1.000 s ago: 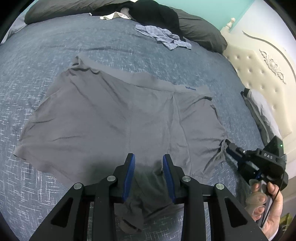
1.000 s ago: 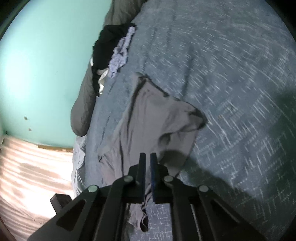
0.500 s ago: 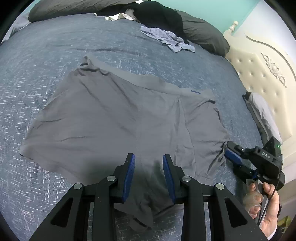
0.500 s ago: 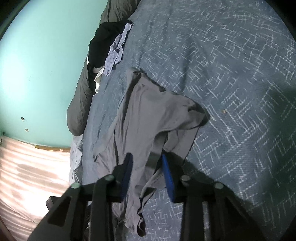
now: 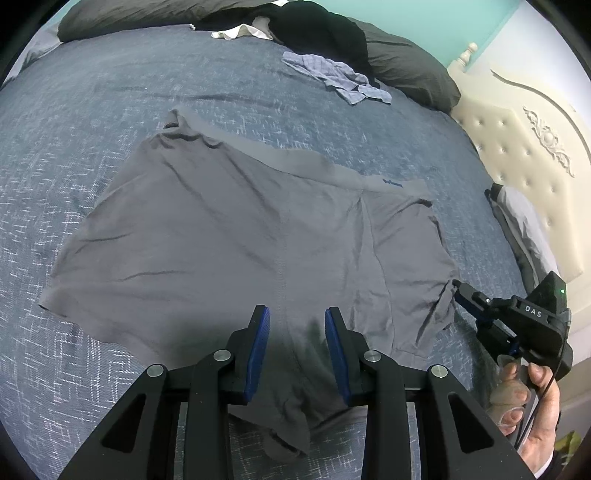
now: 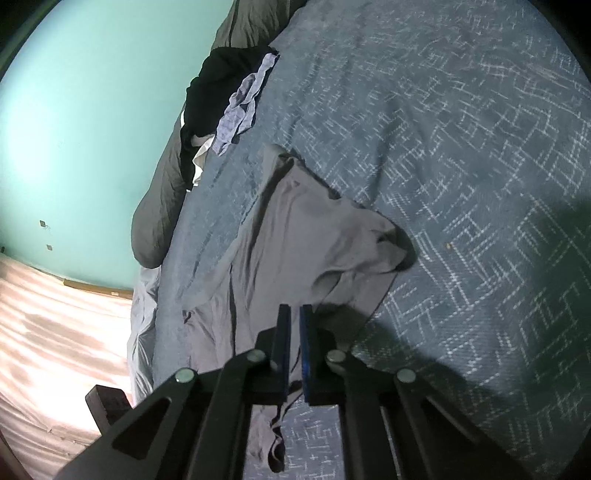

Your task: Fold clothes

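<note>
Grey boxer shorts [image 5: 240,240] lie spread flat on the blue patterned bed cover [image 5: 92,110], waistband [image 5: 295,158] at the far side. My left gripper [image 5: 297,314] hovers open over the middle of the near hem, with nothing between its blue pads. At the right, a hand [image 5: 532,413] holds my right gripper [image 5: 457,287], whose tips meet the bunched right leg hem. In the right wrist view the right gripper [image 6: 295,314] has its jaws closing to a narrow slit, with a fold of the shorts [image 6: 295,229] pinched between them.
A crumpled checked cloth [image 5: 340,77], a black garment [image 5: 325,29] and grey pillows [image 5: 406,70] lie along the far edge of the bed. A cream tufted headboard [image 5: 517,147] stands at the right. A teal wall [image 6: 74,110] runs behind the pillows.
My right gripper's jaws spread wide half a second ago and have since closed on the right leg hem. The left gripper has stayed open and has hardly moved.
</note>
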Available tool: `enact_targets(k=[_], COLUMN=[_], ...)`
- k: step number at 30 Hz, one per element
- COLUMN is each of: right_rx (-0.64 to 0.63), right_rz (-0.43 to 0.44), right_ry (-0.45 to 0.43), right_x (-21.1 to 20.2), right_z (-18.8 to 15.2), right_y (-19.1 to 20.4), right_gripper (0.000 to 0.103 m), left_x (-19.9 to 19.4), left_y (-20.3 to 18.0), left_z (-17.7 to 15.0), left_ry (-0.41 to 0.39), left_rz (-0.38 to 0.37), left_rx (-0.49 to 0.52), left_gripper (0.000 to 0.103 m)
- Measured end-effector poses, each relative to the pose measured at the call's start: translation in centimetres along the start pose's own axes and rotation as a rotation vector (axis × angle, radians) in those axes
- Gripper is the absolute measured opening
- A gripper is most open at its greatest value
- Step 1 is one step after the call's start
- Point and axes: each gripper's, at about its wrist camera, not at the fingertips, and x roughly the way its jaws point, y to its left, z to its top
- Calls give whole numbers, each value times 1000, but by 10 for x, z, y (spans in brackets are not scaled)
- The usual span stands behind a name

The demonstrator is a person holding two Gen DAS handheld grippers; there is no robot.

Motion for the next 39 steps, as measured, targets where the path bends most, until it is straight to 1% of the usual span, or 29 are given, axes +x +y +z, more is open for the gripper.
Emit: enact_targets(k=[1, 2, 4, 5, 6, 7, 8, 10, 16, 19, 21, 23, 24, 27, 31, 35, 38, 39], right_rx=[8, 17, 43, 50, 57, 61, 63, 60, 59, 56, 49, 41, 38, 31, 30, 39, 53, 60], right_rz=[0, 2, 6, 15, 19, 19, 21, 21, 36, 27, 16, 0, -8, -32, -45, -42, -11, -6], right_ry=[3, 6, 19, 24, 30, 35, 40, 43, 31, 33, 38, 37, 36, 16, -18, -34, 5, 21], right_x=[0, 1, 2, 2, 4, 5, 6, 7, 7, 10, 13, 14, 14, 9, -7, -20, -16, -12], right_z=[0, 0, 1, 1, 0, 0, -1, -2, -2, -2, -2, -3, -3, -4, -4, -3, -1, 0], right_y=[-1, -2, -5, -6, -6, -6, -5, -3, -1, -1, -1, -1, -1, -3, -5, -7, -11, -11], right_gripper=[4, 7, 8, 11, 26, 33, 36, 36, 36, 26, 17, 14, 9, 3, 1, 1, 1, 4], left_x=[0, 0, 0, -1, -1, -1, -1, -1, -2, -2, -2, -2, -2, 0, 4, 7, 6, 6], left_y=[0, 1, 1, 1, 1, 1, 1, 1, 3, 3, 4, 5, 5, 2, -1, -1, -4, -4], left_z=[0, 0, 0, 0, 0, 0, -1, -1, -1, -2, -2, -1, -1, -1, -1, -1, -1, -1], left_ry=[0, 0, -2, -2, -3, -2, -2, -2, -4, -1, 0, 1, 0, 2, 10, 12, 9, 9], left_rz=[0, 0, 1, 1, 1, 1, 1, 1, 3, 3, 3, 2, 2, -1, 0, 5, 7, 7], left_rx=[-1, -2, -3, -3, -3, -3, -2, -2, -5, -4, -5, -7, -6, -2, -2, -10, -6, -4], left_gripper=[34, 34, 34, 34, 34, 34, 34, 34, 34, 34, 34, 34, 34, 34, 34, 34, 34, 34])
